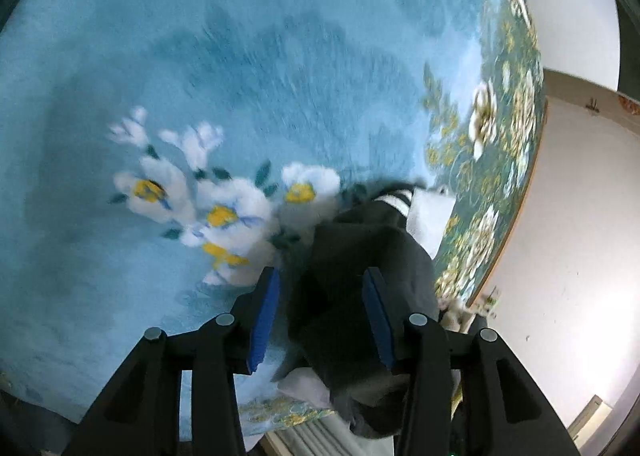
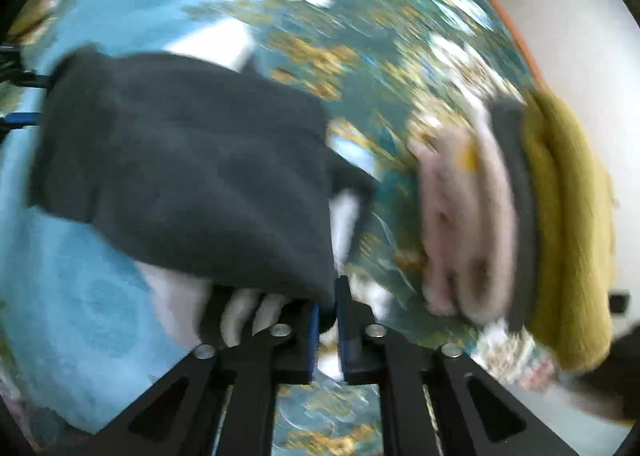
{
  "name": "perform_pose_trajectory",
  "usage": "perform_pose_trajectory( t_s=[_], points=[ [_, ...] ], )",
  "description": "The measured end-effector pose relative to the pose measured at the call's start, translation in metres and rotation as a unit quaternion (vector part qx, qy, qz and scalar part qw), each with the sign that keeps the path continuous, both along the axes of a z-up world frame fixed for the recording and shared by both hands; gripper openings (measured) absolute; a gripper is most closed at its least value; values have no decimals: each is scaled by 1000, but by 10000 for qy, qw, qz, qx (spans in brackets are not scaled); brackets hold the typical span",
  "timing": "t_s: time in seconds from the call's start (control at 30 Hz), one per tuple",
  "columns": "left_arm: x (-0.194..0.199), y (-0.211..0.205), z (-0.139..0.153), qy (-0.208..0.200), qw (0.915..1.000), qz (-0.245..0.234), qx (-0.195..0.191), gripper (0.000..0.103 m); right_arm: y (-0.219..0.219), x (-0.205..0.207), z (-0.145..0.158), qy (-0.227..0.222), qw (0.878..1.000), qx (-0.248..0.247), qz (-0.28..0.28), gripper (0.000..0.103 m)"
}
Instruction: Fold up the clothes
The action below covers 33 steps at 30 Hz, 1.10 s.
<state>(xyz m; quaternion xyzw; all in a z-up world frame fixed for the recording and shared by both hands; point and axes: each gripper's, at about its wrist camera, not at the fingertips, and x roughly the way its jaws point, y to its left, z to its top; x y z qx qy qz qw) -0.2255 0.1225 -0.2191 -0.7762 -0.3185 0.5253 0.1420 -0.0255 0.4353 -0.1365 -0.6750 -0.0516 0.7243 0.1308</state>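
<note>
Charcoal garment (image 2: 192, 159) is hanging half-folded — right tool (image 2: 328, 296) pinching its edge, left tool (image 1: 320, 296) gaping wide around it — beside a folded stack (image 2: 520, 215).

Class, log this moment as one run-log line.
left gripper: open around dark garment | right gripper: shut on dark garment | folded pile beside

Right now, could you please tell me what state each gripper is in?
Left gripper: open, dark garment between its fingers, not clamped.
Right gripper: shut on the dark garment's edge.

No text, label, brand or number can be read in either view
</note>
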Motion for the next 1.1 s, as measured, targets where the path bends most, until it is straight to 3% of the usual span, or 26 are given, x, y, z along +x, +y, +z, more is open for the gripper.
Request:
perform_pose_trajectory(
  t_s=[0.03, 0.17, 0.3, 0.37, 0.4, 0.43, 0.6, 0.67, 0.73, 0.8, 0.97, 1.1],
  points=[
    [2, 6, -5, -71, 10000, -49, 28, 52, 7, 4, -1, -41, 9999, -24, -125, 7],
    [12, 28, -24, -402, 9989, -10, 248, 52, 7, 5, -1, -43, 9999, 28, -89, 7],
    [10, 25, -37, -724, 9927, 680, 681, 54, 4, -1, -1, -10, 10000, -23, -9, 7],
    [6, 23, -38, -772, 9883, 973, 891, 59, 3, 0, -2, -17, 10000, -65, -32, 7],
    [3, 23, -37, -730, 9875, 1039, 935, 67, 3, 2, -2, -21, 9999, -88, -45, 7],
    [0, 26, -34, -679, 9887, 982, 911, 71, 2, 3, -2, -24, 9999, -110, -58, 7],
    [-8, 72, -35, -812, 9955, -76, 478, 70, -2, 1, -9, -33, 9998, -171, -80, 7],
    [-7, 81, -36, -752, 9965, -304, 220, 64, -3, 0, -10, -11, 9998, -189, -102, 7],
    [-4, 88, -36, -687, 9966, -459, 5, 26, -4, 0, -7, 27, 9997, -196, -116, 7],
    [-1, 86, -31, -612, 9973, -398, -9, 13, -4, 0, -5, 67, 9996, -222, -148, 7],
    [-6, 72, 16, -49, 9996, -64, 262, 7, 2, -5, 10, 333, 9980, -417, -346, 7],
    [-17, 59, 86, 719, 9954, 61, 633, 7, 12, -22, 45, 897, 9933, -512, -510, 6]
  ],
)
